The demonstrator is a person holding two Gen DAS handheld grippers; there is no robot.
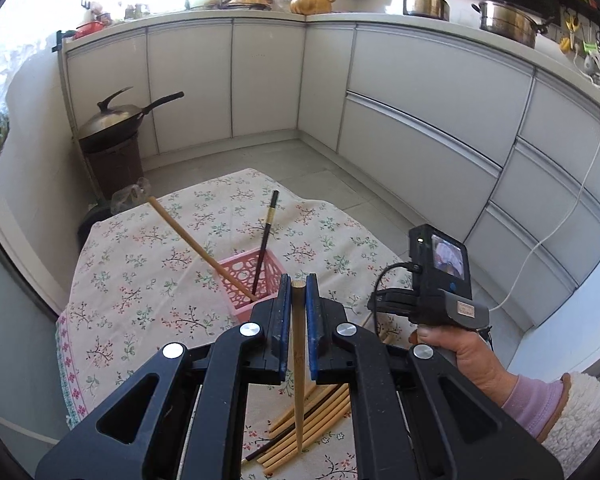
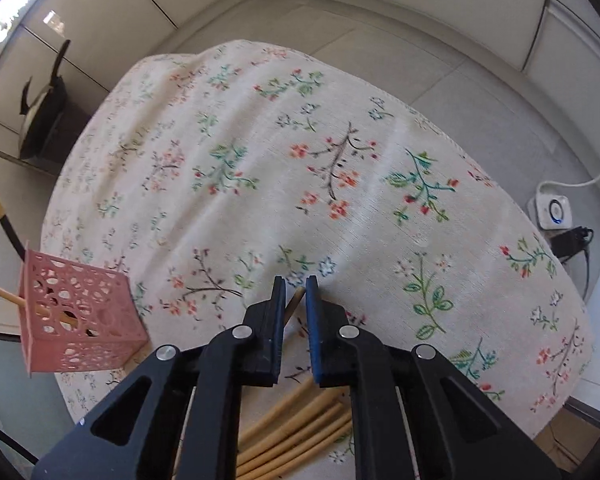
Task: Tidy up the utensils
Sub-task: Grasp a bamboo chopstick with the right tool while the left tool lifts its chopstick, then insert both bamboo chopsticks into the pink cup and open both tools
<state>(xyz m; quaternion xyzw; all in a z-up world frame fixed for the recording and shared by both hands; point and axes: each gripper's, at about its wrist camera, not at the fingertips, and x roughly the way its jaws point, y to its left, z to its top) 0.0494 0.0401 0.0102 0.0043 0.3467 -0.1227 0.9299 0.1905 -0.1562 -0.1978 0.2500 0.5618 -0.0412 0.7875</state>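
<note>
Item: chopstick sorting, in progress.

Holder: pink perforated basket [image 1: 247,280], standing on the table [image 1: 148,264] under a floral tablecloth [image 2: 340,168]. Contents so far: one bamboo chopstick [image 1: 198,246] and one black chopstick [image 1: 265,236], both leaning out of its open top.

Left gripper [image 1: 299,280]: clenched on a single bamboo chopstick [image 1: 299,360], which runs lengthwise between the blue pads, blunt end forward, tapered end hanging down over the pile. Held clear of the table, just on the near side of the basket; judged to be on its way there.

Right gripper [image 2: 296,284]: jaws drawn close together over the pile, with the end of one bamboo chopstick [image 2: 294,302] showing in the narrow gap. Whether the pads actually pinch it cannot be told. The person's right hand [image 1: 456,348], in a lilac sleeve, grips its handle.

Remaining stock: loose pile of chopsticks [image 1: 304,436] lying flat on the table at the near edge, mostly bamboo, at least one black among them.

Status: early. Two pieces stowed, one in transit, perhaps one being picked up, and the greater part of the pile not yet moved.
</note>
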